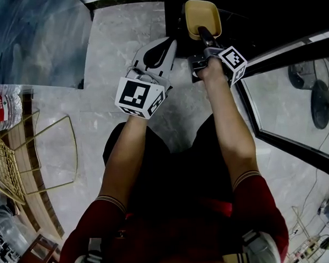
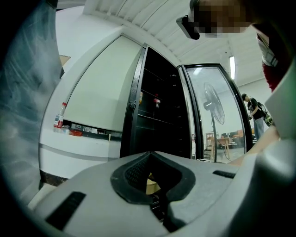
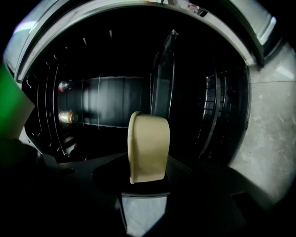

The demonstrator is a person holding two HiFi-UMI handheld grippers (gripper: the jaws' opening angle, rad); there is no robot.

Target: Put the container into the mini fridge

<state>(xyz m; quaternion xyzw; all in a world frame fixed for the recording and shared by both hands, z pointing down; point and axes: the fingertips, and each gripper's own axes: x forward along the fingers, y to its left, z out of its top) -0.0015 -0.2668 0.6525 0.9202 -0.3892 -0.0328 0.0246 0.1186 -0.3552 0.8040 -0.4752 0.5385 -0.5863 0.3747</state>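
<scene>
The right hand-held gripper [image 1: 205, 33] squeezes the yellow container [image 1: 202, 15] by its edge. It holds the container out at the dark mouth of the mini fridge [image 3: 92, 99], so it can go on a shelf inside. The glass door [image 1: 284, 100] stands wide open at the side to leave the way free. The left hand-held gripper [image 1: 168, 45] is pinched closed on nothing and waits beside, I think because one gripper is enough for this small thing.

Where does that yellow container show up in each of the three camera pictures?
Head view: top centre, the container gripped by the right tongs.
Left gripper view: probably the small yellow sliver low centre.
Right gripper view: dead centre, between the tongs.
Shared landmark: the dark open fridge.
</scene>
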